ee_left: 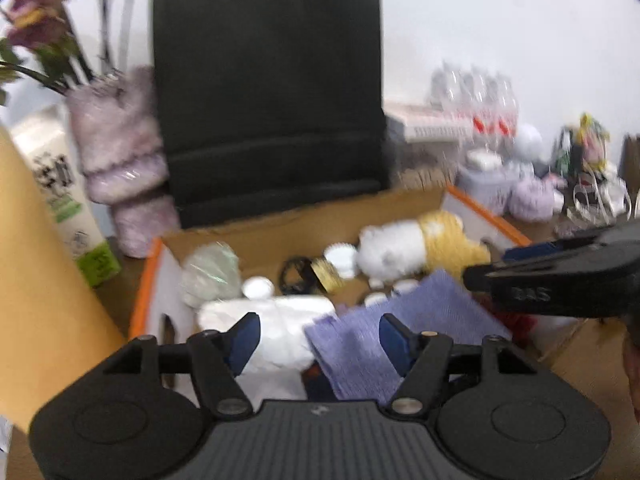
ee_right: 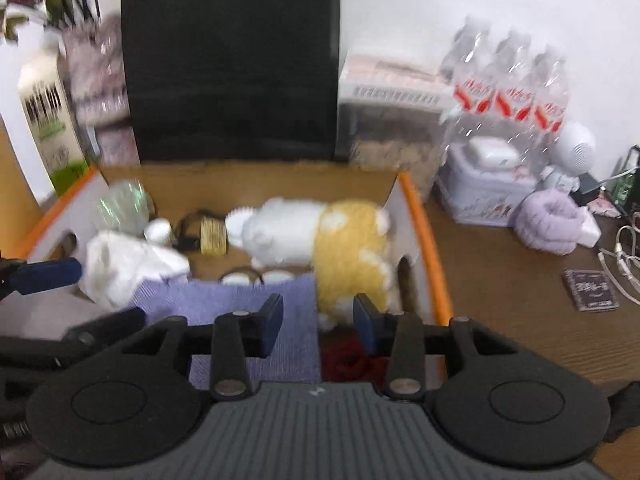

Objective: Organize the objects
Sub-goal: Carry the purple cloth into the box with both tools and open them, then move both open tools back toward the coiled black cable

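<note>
Evidently both tongs, left and right, were parted and empty above the purple cloth, which lay in the cardboard box; withdrawal was best made straight upward.

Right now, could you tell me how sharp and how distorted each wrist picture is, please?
Left wrist view: motion blur smears the black bag and the flowers; the fisheye leaves dark corners. Right wrist view: blur softens the plush toy and the water bottles; the box edges bow outward.
</note>
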### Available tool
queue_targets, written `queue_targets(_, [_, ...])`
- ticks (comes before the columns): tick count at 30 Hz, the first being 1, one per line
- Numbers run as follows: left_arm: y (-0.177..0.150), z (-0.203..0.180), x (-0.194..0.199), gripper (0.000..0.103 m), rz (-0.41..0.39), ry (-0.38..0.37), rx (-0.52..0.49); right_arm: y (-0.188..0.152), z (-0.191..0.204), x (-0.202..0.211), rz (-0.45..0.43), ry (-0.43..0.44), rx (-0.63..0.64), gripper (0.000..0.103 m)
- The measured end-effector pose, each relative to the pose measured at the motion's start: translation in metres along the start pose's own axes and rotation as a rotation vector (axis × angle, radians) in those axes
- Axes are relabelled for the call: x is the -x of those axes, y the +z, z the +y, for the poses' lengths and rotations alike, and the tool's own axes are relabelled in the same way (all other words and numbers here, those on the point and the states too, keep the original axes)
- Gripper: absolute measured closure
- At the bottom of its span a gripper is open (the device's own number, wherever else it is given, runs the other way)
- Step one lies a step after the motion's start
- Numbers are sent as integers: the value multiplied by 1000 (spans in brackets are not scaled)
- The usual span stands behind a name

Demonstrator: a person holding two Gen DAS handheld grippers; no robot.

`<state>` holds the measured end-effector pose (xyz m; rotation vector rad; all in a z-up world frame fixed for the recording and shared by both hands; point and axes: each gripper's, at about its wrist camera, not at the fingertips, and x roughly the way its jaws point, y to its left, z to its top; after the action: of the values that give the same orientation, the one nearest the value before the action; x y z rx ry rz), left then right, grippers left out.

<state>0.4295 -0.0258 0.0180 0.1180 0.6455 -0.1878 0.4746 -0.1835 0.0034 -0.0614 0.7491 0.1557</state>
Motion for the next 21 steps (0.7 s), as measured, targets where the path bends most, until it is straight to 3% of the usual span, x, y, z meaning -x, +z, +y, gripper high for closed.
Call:
queue_targets(6, [6,-4,74,29,-68,35,-6,-2,-6,62,-56,26,23,45])
queue_targets(9, [-21,-11,125,26,-105,54,-8,-29,-15,104,-78,93,-16,41])
queue_targets(11, [-51,-16,163,22,-133,33,25,-58,-17,138,-114,131,-20,27])
queue_targets(13, [-88,-25,203,18,-165,7,45,-89,-13,172,-149,145,-6,24])
queue_targets(17, [-169,-46,279,16,-237,45,29,-169,-4,248,-224,182,30,3])
queue_targets(21, [-229,-51,327,15,-161,23,100,-248,2,304,-183,250,6,2])
